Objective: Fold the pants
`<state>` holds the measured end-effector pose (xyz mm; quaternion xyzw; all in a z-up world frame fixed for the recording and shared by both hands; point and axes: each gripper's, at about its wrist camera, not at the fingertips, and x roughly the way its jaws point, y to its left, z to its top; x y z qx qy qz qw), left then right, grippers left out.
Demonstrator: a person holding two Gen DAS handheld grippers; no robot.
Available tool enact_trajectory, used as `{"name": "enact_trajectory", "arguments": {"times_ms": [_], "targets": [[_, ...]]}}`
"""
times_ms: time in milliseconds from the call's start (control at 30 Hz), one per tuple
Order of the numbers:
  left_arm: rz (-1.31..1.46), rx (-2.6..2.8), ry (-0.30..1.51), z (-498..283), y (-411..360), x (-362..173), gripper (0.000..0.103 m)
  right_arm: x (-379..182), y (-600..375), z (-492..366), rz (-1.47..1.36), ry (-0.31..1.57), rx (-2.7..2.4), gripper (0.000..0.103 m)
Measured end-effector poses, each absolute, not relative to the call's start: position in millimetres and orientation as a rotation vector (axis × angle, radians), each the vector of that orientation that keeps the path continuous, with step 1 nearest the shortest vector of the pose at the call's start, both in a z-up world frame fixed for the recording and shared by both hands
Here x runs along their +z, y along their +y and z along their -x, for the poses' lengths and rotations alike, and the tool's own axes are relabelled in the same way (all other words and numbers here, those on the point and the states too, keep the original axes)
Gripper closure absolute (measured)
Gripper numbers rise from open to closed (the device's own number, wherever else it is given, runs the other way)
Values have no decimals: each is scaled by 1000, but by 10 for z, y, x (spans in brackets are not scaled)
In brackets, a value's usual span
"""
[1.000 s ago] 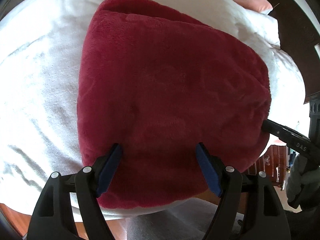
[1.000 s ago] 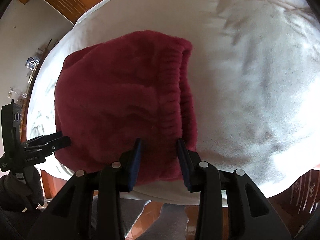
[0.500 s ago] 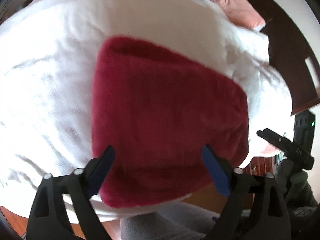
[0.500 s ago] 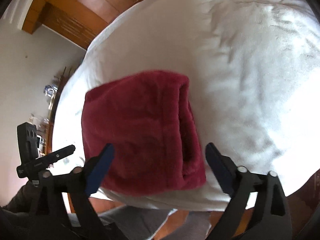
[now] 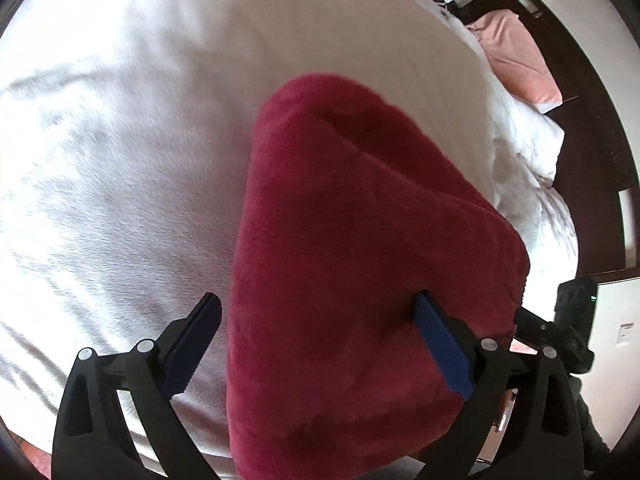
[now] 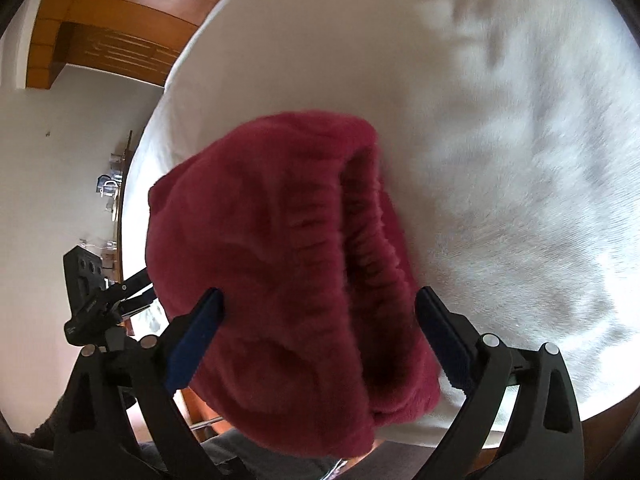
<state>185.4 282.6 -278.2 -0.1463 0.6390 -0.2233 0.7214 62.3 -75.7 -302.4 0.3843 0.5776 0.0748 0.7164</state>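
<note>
Red fuzzy pants folded into a thick bundle, lying on the white bed near its front edge.

Seen from the left wrist only: a pink pillow far back at the head of the bed, next to a dark headboard, and the smooth folded side of the pants. Seen from the right wrist only: the stretchy ribbed waistband of the pants, stacked in two layers, plus a wooden wardrobe and a pale wall.

Left gripper spread wide, just been opening, nothing grasped. Left blue pad over the white bed, right blue pad over the red pants (touching or just above, hard to tell). Also visible small at the left edge of the right wrist view, beside the bundle.

Right gripper spread wide too, just been opening, let go of the cloth. Pants bundle between the two blue pads, not squeezed by them. Dark and small at the right edge of the left wrist view.
</note>
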Motion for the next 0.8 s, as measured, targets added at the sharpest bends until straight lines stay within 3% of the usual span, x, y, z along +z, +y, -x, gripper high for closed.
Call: {"name": "enact_trajectory", "arguments": {"times_ms": [433, 600, 667, 800], "targets": [[443, -542, 1518, -1991, 2890, -3192, 5, -3410, -714, -628, -1006, 1323, 161, 7], [554, -574, 1569, -2003, 2955, -3296, 5, -3321, -773, -638, -1002, 1338, 184, 26], [567, -595, 1571, -2001, 2969, -3287, 15, -3264, -757, -647, -984, 1346, 192, 38], [573, -631, 1566, -2009, 2942, -3191, 32, -3129, -746, -631, -950, 1349, 192, 50]]}}
